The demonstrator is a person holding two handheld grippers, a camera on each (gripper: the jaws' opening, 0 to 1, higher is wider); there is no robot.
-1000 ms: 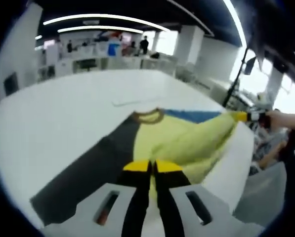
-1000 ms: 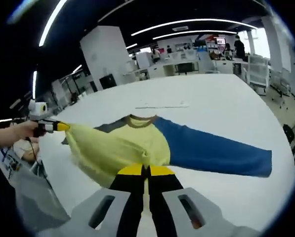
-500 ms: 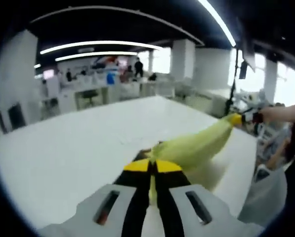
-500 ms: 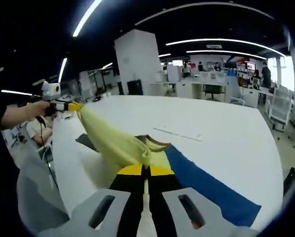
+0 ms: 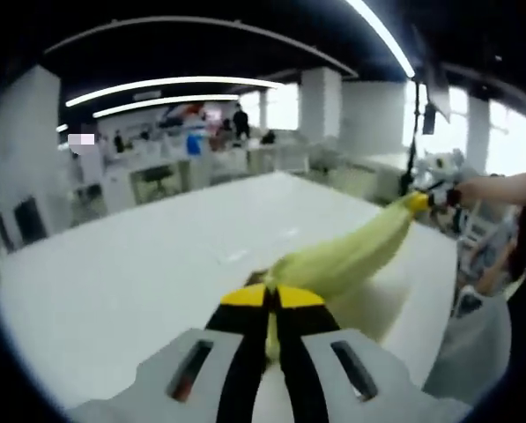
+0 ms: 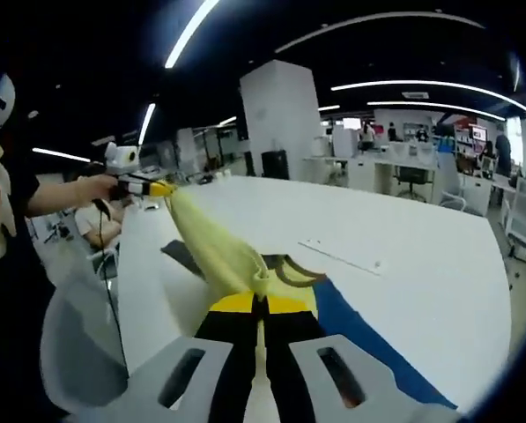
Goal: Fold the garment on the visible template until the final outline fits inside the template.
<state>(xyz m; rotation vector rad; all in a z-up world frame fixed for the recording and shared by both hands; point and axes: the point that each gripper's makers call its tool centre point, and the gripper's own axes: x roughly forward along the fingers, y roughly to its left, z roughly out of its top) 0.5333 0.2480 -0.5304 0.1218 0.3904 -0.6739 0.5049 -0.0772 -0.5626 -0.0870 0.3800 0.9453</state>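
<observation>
Change since one second ago: the garment [image 5: 342,260] lay mostly spread on the table then, with the dark sleeve and the blue sleeve flat. Now its yellow body is pulled up into a tight band between the two grippers, and both cameras look from higher and more level across the room.
Change since half a second ago: small; the yellow band is a little more stretched and the views have turned slightly.
Left gripper [image 5: 271,298]: jaws pressed together with yellow cloth pinched between the tips. In the right gripper view it is seen at the left [image 6: 157,189], in a person's hand [image 6: 100,188], also with the cloth at its tip.
Right gripper [image 6: 261,304]: jaws closed together on the yellow cloth. In the left gripper view it appears at the right [image 5: 418,201], held by a hand [image 5: 483,189], with the other end of the band.
Garment: lifted between the grippers above the near part of the table; in the right gripper view the brown collar [image 6: 295,269] and the blue sleeve [image 6: 368,344] lie on the table, and a dark part [image 6: 181,256] lies behind the band.
Template: a thin pale line [image 6: 337,256] on the table beyond the collar; I cannot tell its full outline.
Surface: a large white table [image 5: 139,282].
Room: open office with white pillars [image 6: 280,119], desks and chairs, long ceiling lights [image 5: 170,84], some people far behind.
</observation>
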